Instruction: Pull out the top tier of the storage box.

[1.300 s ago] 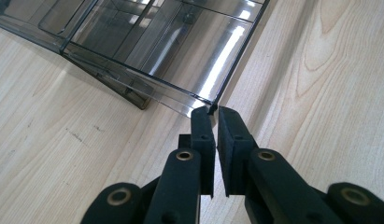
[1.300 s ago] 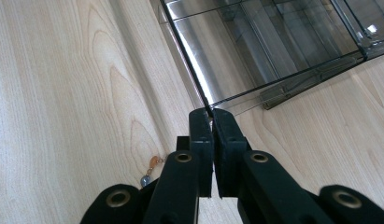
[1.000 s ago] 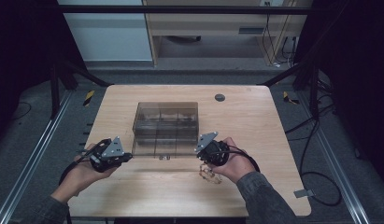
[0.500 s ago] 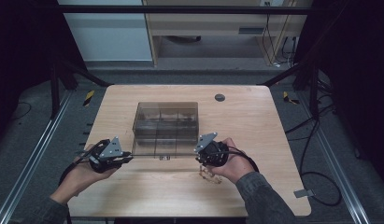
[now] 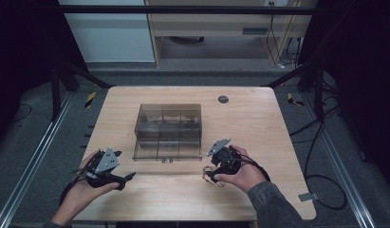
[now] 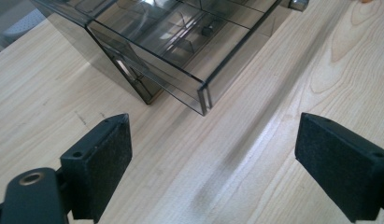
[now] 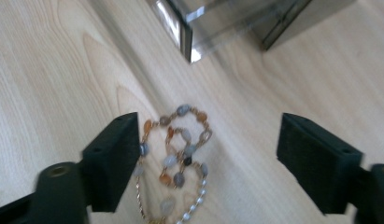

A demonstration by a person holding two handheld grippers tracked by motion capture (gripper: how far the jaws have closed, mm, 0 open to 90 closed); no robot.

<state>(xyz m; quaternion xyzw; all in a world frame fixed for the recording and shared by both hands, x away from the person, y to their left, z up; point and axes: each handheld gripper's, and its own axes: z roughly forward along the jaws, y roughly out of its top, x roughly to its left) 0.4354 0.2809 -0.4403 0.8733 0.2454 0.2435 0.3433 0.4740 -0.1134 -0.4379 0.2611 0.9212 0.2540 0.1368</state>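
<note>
My right hand-held gripper (image 7: 206,154) has just been opening and now stands wide over the bead chain (image 7: 178,158), which lies loose on the worktop (image 5: 259,123) between the jaws, nearer the left one, unpinched. At 1 o'clock of the chain I see the corner of the smoky box (image 5: 169,130). My left hand-held gripper (image 6: 213,156), at 8 o'clock of the box, has also just been opening, wide over bare wood.
</note>
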